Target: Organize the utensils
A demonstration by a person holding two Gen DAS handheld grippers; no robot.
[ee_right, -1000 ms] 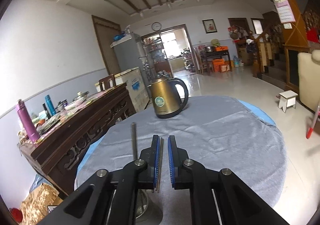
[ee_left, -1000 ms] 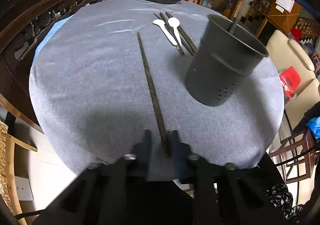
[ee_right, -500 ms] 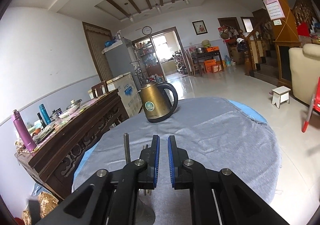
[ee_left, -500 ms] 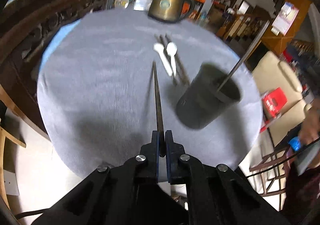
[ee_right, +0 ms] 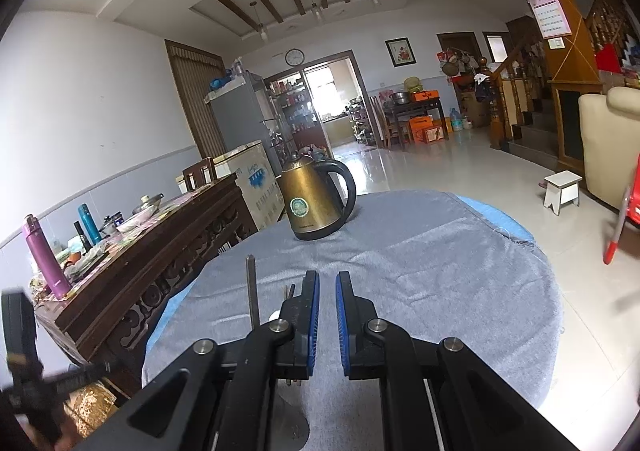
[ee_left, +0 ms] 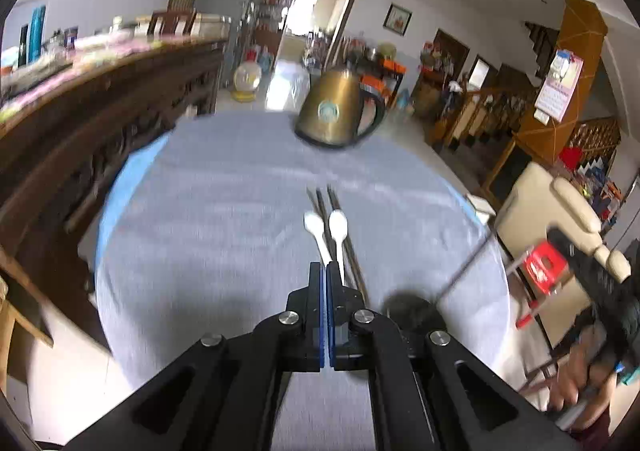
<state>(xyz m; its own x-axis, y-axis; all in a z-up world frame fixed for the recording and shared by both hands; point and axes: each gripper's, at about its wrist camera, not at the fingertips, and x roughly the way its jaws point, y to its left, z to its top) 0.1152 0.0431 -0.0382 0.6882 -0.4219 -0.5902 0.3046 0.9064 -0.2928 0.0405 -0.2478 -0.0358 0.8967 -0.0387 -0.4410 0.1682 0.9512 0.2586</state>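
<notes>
The blue-padded fingers [ee_left: 320,311] of the left gripper [ee_left: 324,271] are pressed flat together above a round table draped in grey cloth [ee_left: 220,231]. Just past the fingertips lie two white plastic spoons [ee_left: 316,229], side by side with bowls pointing away, resting across a few dark chopsticks [ee_left: 320,199] near the middle of the table. To the right of that gripper, partly hidden behind its frame, sits the dark mouth of a utensil holder [ee_left: 412,309], with a thin metal rod [ee_left: 464,271] slanting up out of it.

The right gripper [ee_right: 327,283] hangs over the near edge of the table, its pads [ee_right: 314,315] a narrow slit apart with cloth showing through the gap. Whether their lower ends pinch anything cannot be told. The rod rises upright just left of these fingers, and chopstick tips [ee_right: 289,291] peek out beside it.

A brass-coloured electric kettle [ee_right: 312,199] stands at the far side of the table. A carved dark sideboard [ee_right: 160,243] runs along the left. A person's hand [ee_left: 576,383] shows, blurred, at the left camera's lower right edge.
</notes>
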